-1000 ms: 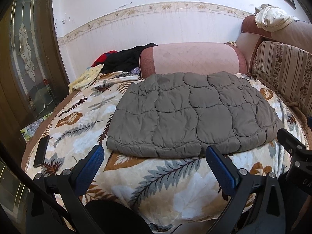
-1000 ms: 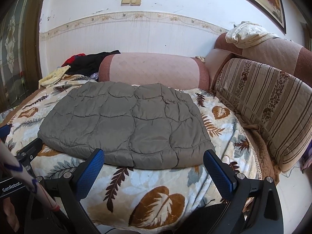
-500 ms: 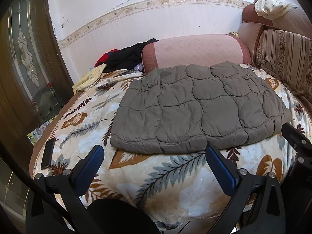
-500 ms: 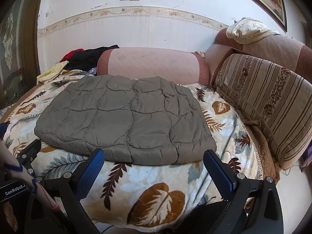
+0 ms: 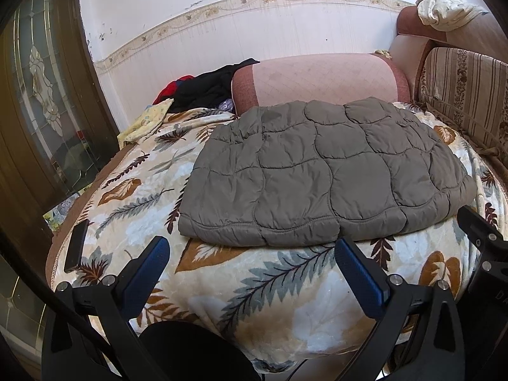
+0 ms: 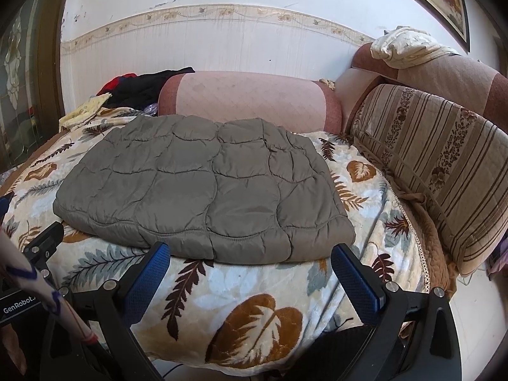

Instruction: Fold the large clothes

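Left claw [image 5: 250,273]: blue-padded fingers [image 5: 147,262] spread wide, nothing held between them. Right claw [image 6: 249,273]: fingers [image 6: 355,277] likewise wide apart and empty. Each claw's black frame edges into the other's view, so the two sit side by side.

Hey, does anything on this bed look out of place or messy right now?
The grey jacket lies folded flat. Odd bits: a dark phone-like slab sits at the blanket's left edge, where it might slide off, and clothes are heaped loosely beside the bolster. Both grippers are open and off the jacket.
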A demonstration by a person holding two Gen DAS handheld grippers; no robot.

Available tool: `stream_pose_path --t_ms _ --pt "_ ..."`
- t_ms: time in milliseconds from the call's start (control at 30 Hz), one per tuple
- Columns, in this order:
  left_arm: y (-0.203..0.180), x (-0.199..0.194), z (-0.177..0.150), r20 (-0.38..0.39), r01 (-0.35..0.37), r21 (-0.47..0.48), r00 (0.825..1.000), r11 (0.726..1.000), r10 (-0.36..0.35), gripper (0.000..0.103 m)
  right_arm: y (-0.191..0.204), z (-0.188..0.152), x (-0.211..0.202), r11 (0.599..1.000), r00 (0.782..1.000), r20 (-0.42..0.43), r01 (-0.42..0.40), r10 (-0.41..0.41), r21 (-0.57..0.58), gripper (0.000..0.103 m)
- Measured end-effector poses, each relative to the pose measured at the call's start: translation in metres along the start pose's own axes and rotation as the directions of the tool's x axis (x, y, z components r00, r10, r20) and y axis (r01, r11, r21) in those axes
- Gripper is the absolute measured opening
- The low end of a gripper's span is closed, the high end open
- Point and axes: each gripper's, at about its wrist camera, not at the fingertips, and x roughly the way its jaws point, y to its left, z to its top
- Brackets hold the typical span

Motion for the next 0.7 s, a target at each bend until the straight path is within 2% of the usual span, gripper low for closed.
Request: stream_pose_path --t_ms 700 --pt "0.0001 0.002 -0.0014 -0.006 -0.004 -0.001 1.0 1.0 0.004 0.103 0.0018 -0.0023 0.0027 1.0 1.0 -0.012 0.0 0.0 -0.008 0.103"
